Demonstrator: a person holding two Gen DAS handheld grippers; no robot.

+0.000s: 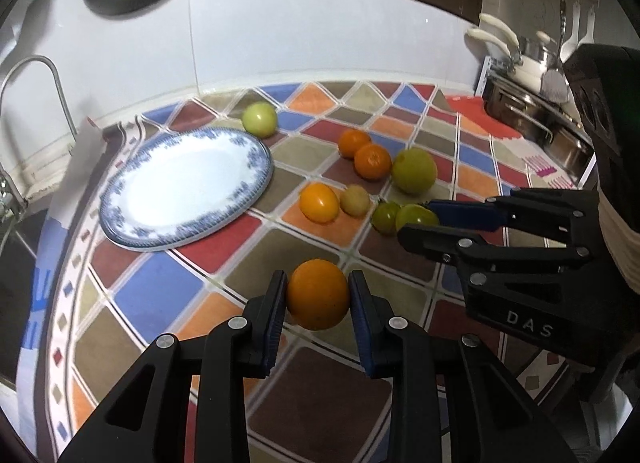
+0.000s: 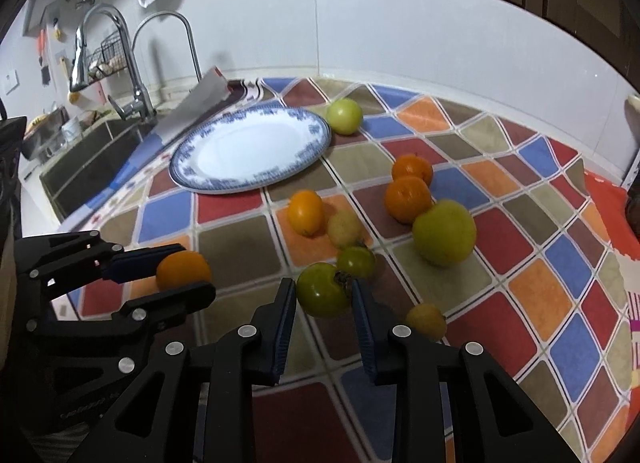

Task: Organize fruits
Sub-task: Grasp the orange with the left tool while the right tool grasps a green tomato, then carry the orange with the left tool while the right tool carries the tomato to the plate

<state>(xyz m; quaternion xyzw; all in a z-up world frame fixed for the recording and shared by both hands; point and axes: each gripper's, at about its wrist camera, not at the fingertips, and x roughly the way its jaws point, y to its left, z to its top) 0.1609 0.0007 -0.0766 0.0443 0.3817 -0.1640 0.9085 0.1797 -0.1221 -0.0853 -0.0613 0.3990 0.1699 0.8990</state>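
Fingers of our left gripper (image 1: 318, 295) pinch an orange fruit (image 1: 318, 294) and our right gripper (image 2: 324, 295) clamps a green tomato (image 2: 322, 290), both off the bench (image 1: 320, 403), with the plate (image 1: 120, 199) ahead-left, nearer our left hand.

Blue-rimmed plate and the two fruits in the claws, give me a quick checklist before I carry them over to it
1. Left claw shut on the orange fruit, pads on both sides: ok.
2. Right claw shut on the green tomato, pads on both sides: ok.
3. Plate bare, room for both fruits: ok.
4. Path from the left claw to the plate free of loose fruit: ok.
5. Green tomato clear of the small green fruit just behind it: cannot tell, they look very close.
6. Both fruits lifted off the checked cloth: cannot tell from these views.
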